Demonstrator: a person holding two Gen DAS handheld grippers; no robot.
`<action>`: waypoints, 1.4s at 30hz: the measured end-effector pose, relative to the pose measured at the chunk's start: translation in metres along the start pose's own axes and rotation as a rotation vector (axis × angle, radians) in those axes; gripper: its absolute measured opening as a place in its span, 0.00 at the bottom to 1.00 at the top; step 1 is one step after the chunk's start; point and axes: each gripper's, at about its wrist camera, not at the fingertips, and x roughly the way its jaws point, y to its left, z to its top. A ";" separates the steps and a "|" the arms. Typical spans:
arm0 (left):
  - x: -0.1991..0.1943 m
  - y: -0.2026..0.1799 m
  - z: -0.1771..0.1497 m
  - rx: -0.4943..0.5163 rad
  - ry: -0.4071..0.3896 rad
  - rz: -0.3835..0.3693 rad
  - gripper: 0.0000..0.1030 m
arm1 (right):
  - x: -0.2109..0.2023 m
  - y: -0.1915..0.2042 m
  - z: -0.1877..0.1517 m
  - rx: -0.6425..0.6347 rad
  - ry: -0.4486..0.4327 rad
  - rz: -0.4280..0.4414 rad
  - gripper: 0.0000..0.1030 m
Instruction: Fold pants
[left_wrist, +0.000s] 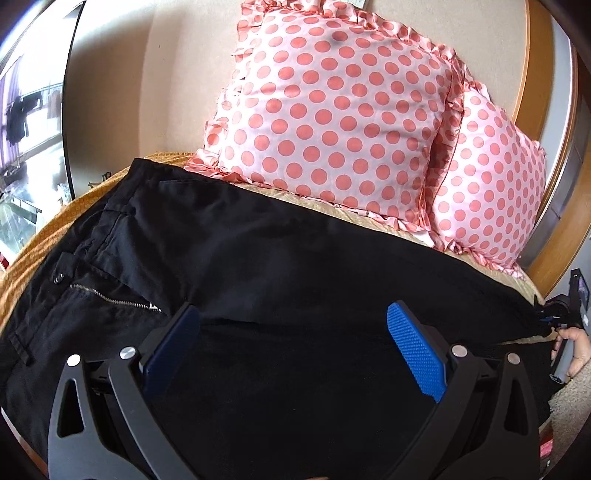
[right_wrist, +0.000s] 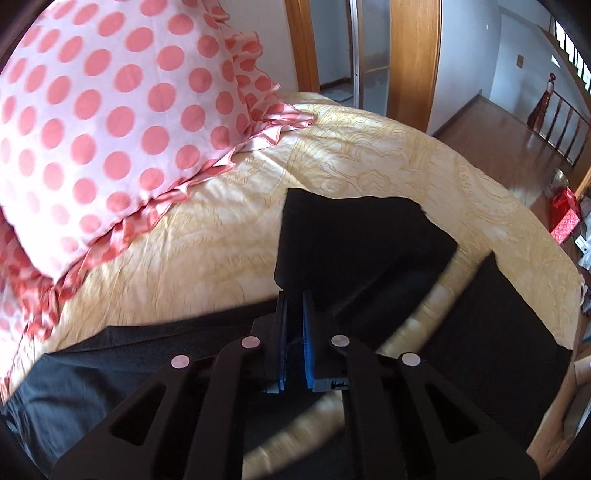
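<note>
Two claws work a pair of black cotton trousers (left_wrist: 258, 258) spread across a pale gold patterned bedspread (left_wrist: 325, 206). From the left wrist, the left claw (left_wrist: 291, 350) hovers over the dark cloth with its blue ribbed pads (left_wrist: 415, 354) spread wide and nothing between them; the waistband, its open metal zip (left_wrist: 114, 297) and snap lie ahead and to the left of the claw, and two pink polka-dot frilled pillows (left_wrist: 332, 110) stand beyond it against the headboard. At the far right edge a hand (left_wrist: 574, 350) carries the other claw at the leg ends.

From the right wrist, the right claw (right_wrist: 294, 332) has its pads pressed together, pinching a fold of one trouser leg (right_wrist: 354, 236), whose hem end drapes forward and away from the fingertips over the bedspread; the second leg (right_wrist: 491, 314) lies to the claw's right, a strip of bedding between them.

Soft, light and limp, the fabric will likely sag and slide on the smooth cover; a hold at the hem and another at the waistband edge should serve best.
</note>
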 end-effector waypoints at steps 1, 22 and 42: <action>0.002 0.001 0.005 0.011 -0.002 0.017 0.98 | -0.007 -0.006 -0.007 -0.002 -0.003 0.013 0.07; 0.226 0.087 0.164 -0.375 0.349 0.267 0.78 | -0.040 -0.035 -0.064 -0.077 -0.056 0.061 0.07; 0.182 0.121 0.143 -0.535 0.278 0.287 0.05 | -0.045 -0.037 -0.060 -0.094 -0.108 0.100 0.07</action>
